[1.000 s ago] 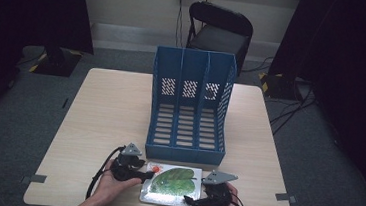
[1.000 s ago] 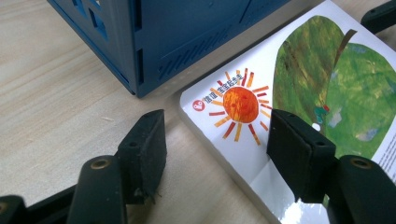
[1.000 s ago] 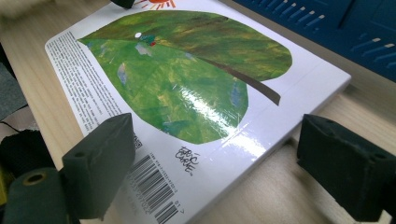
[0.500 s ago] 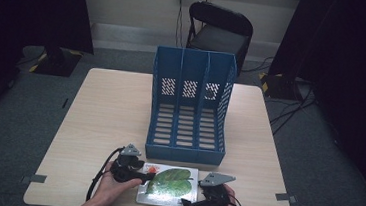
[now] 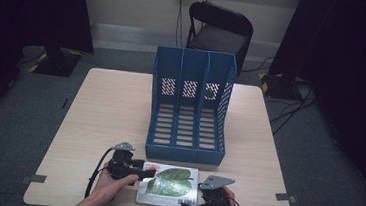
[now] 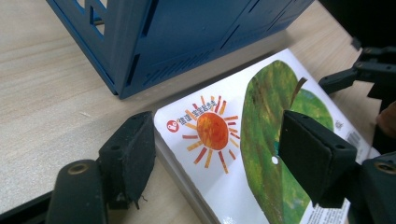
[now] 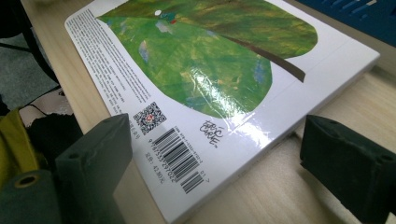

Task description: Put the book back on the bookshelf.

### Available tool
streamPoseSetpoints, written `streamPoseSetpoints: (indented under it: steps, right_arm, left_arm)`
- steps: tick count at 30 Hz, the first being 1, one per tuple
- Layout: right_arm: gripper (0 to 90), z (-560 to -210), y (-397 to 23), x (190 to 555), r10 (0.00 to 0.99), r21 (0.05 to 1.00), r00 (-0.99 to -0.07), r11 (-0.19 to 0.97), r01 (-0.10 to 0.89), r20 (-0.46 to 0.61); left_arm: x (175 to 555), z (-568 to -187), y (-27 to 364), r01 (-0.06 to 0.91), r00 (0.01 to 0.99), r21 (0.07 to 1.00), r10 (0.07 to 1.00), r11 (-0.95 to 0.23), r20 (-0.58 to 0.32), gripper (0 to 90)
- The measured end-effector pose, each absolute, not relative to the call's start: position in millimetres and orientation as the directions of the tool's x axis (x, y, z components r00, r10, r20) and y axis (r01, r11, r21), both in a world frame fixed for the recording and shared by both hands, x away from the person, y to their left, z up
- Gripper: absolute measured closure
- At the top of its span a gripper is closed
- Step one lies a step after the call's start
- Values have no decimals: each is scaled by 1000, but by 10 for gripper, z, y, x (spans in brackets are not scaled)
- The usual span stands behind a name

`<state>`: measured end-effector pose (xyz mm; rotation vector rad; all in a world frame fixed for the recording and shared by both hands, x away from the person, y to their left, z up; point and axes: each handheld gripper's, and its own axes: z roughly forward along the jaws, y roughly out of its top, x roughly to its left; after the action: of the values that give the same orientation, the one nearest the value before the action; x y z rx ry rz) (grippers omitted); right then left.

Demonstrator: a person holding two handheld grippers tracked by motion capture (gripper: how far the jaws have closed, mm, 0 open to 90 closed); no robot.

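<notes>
Book (image 5: 169,184) lies flat on the table (image 5: 110,106), at six o'clock of the blue file rack (image 5: 189,106), just beside its front edge; leaf-and-sun cover faces up.

Step judged: the grasp is being set up at both short ends; no lift yet.

Left claw (image 6: 215,161) is at the book's nine o'clock end. Its jaws have just been opening and stand apart, astride the sun corner, pads off the cover. Right claw (image 7: 219,172) is at the five o'clock corner, jaws spread wide by the barcode, nothing pinched.

Next move judged: both claws to be closed on the edges, the book tipped upright, then slid into a rack slot.

Counted: one table, one rack with three compartments, one chair (image 5: 220,31) at twelve o'clock, one book, two claws.
</notes>
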<state>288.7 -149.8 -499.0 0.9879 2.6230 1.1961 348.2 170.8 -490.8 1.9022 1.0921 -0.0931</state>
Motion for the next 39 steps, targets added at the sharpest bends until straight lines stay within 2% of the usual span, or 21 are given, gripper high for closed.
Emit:
streamPoseSetpoints:
  steps: [11, 19, 21, 25, 33, 39]
  right_arm:
    - [86, -4989, -1485, 2815, 580, 697, -805, 526, 487, 125]
    - [84, -4987, -1501, 2806, 579, 696, -804, 521, 493, 136]
    - [85, -4985, -1506, 2777, 579, 695, -803, 522, 496, 138]
    - [84, -4989, -1471, 2725, 584, 691, -807, 546, 474, 91]
    - [82, -4985, -1451, 2785, 576, 697, -806, 523, 491, 135]
    - [84, -4994, -1359, 2841, 546, 706, -827, 532, 468, 136]
  left_arm:
    - [3478, -4841, 1795, 729, 590, 675, 605, -114, -535, 303]
    - [3462, -4821, 1816, 750, 572, 658, 565, -67, -595, 300]
    - [3450, -4820, 1769, 748, 597, 657, 524, -91, -607, 345]
    - [3413, -4801, 1684, 729, 627, 669, 533, -143, -569, 339]
    - [3408, -4835, 1555, 725, 667, 650, 466, -228, -581, 465]
    - [3418, -4844, 1552, 724, 674, 640, 460, -257, -578, 465]
